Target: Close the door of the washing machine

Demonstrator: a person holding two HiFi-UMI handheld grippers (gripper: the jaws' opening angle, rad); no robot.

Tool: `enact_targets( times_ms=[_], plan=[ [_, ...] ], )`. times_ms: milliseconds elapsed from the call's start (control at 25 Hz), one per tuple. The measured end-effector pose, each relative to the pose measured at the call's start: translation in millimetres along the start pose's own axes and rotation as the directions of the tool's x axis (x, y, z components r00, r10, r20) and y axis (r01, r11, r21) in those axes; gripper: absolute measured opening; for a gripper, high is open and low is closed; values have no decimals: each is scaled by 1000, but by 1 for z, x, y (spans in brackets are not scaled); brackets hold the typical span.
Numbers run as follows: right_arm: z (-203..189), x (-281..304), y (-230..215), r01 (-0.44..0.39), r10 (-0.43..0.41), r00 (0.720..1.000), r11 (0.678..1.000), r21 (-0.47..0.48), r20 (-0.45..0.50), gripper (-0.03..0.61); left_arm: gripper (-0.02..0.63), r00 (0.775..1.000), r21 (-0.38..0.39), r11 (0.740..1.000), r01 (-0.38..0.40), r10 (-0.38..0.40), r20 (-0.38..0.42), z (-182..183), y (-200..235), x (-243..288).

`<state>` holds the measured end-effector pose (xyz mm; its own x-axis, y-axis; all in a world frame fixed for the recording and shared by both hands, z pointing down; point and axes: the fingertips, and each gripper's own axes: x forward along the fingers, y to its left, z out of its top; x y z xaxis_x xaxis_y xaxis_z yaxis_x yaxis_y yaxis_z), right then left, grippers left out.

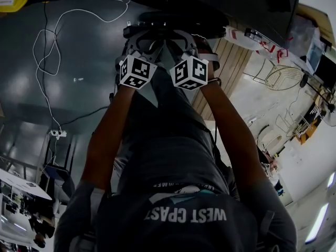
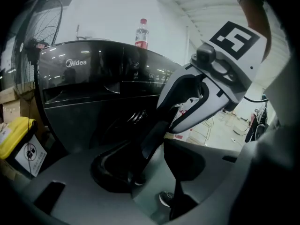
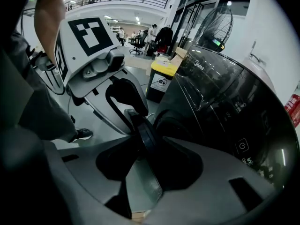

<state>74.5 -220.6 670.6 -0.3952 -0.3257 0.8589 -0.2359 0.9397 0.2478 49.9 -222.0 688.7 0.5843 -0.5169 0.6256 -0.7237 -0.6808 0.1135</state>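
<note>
While the person's forearms stretch ahead in the head view, the left gripper (image 1: 143, 40) and right gripper (image 1: 184, 40) sit side by side, their marker cubes nearly touching. Both point at the door (image 1: 173, 21), a dark round shape just beyond them, swung out from the washer (image 2: 93, 93). In the left gripper view, its fingers (image 2: 112, 172) are spread wide and the door's dark edge slants up between them, with no pad visibly pressing on it. In the right gripper view, the fingers (image 3: 187, 165) also stand apart, with the door's curved rim upright in the gap. Whether they touch it cannot be made out. A bottle (image 2: 142, 33) stands on the washer's top. A fan (image 2: 47, 27) and a yellow bin (image 2: 16, 139) stand beside the washer. White cables (image 1: 47, 51) trail across the grey floor (image 1: 79, 104).
</note>
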Motion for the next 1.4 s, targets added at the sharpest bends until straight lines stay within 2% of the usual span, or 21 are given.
enact_targets(
  times_ms=[240,520,840,1400],
  plan=[
    [5,10,-20,73,-73,997,997,20,1,172,221,998,43,997,-64,64,4,10,20,9],
    [12,18,-46,164,-163,986,985,49,-21,166,202,993,55,991,-120,119,4,26,41,20],
    [14,26,-70,275,-272,961,959,62,-54,161,192,984,40,983,-179,178,13,41,59,33],
    [18,31,-83,332,-328,942,942,58,-67,170,195,986,20,986,-167,168,-20,47,72,38]
  ],
)
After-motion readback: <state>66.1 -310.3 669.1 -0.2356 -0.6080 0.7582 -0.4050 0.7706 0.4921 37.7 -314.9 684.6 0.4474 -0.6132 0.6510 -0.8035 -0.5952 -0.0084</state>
